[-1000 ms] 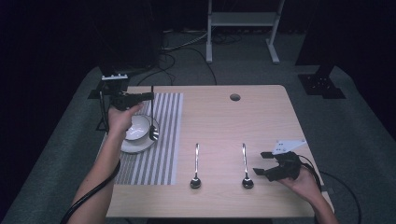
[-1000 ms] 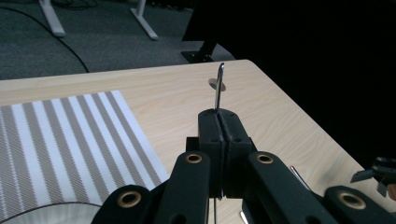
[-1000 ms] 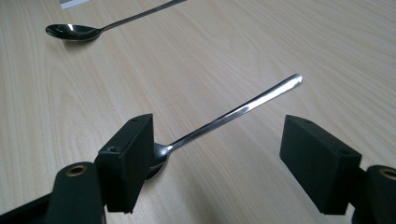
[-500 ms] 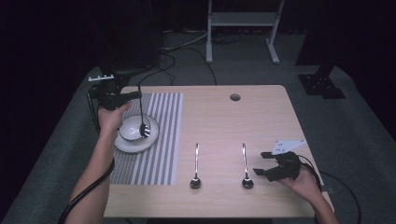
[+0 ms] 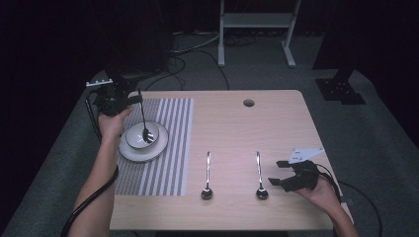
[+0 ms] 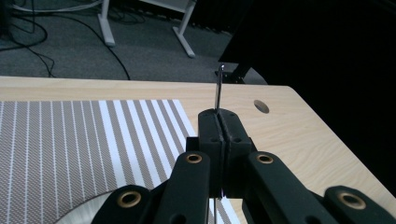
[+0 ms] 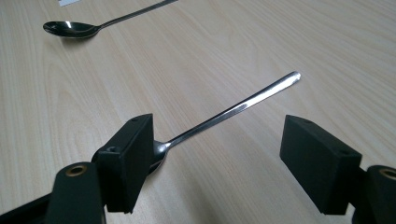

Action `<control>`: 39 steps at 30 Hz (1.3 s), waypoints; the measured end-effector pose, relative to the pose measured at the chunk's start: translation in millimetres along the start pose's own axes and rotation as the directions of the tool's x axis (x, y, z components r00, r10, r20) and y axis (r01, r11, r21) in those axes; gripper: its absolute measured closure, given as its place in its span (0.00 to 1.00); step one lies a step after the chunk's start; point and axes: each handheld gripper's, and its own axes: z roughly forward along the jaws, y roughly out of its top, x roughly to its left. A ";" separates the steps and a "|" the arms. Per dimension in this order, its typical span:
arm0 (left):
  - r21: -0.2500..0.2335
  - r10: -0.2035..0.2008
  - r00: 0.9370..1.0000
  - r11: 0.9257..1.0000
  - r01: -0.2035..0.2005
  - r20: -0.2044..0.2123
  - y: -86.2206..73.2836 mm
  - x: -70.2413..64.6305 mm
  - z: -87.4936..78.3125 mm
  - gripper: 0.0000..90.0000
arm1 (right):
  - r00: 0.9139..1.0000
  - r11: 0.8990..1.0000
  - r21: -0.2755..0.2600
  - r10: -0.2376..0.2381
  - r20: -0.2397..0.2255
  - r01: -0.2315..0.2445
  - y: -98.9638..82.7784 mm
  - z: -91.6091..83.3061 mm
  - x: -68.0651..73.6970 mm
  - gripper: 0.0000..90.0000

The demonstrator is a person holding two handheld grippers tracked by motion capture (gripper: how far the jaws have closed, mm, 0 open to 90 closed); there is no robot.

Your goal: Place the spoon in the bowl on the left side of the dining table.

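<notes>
Spoon in bowl: a slim metal spoon point(image 5: 144, 121) is held near-upright at the far left of the table, its bowl end resting in a white bowl point(image 5: 142, 136); the handle tip is seen above the jaws in the left gripper view point(image 6: 219, 88).
Bowl and plate: the white bowl is set on a white plate point(image 5: 133, 152), which lies on a striped placemat point(image 5: 173, 143).
Left gripper: the left gripper point(image 5: 129, 100) is closed tight on the spoon's handle, jaws pressed together with the handle between them.
Right gripper: the right gripper point(image 5: 282, 173) is held low at the near right, jaws spread wide and holding nothing.
Spoons on table: a middle spoon point(image 5: 207, 175) and a right spoon point(image 5: 259, 175) lie flat on bare wood, bowl ends nearest the person, well apart from each other.
Right spoon position: it lies just left of the right gripper; in the right gripper view point(image 7: 224, 114) its bowl end sits by one jaw.
Progress: judged as one spoon brought to the bowl but not released; two spoons are left untouched.
Appearance: all spoons are polished, thin-handled and alike.
</notes>
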 end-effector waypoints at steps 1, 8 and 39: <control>0.010 0.003 1.000 1.000 -0.002 -0.015 -1.1 1.7 1.1 0.99 | 1.000 1.000 -0.001 0.002 0.001 -0.002 -0.3 -0.8 -0.4 0.28; -0.004 -0.018 0.999 1.000 0.018 -0.044 -3.1 7.5 0.1 0.99 | 1.000 1.000 -0.003 0.002 0.001 -0.002 0.1 -1.3 -0.3 0.28; -0.030 -0.072 0.983 0.997 0.068 -0.169 -33.4 45.2 -3.5 0.99 | 1.000 1.000 0.002 0.006 0.000 -0.006 -0.6 0.7 -1.8 0.28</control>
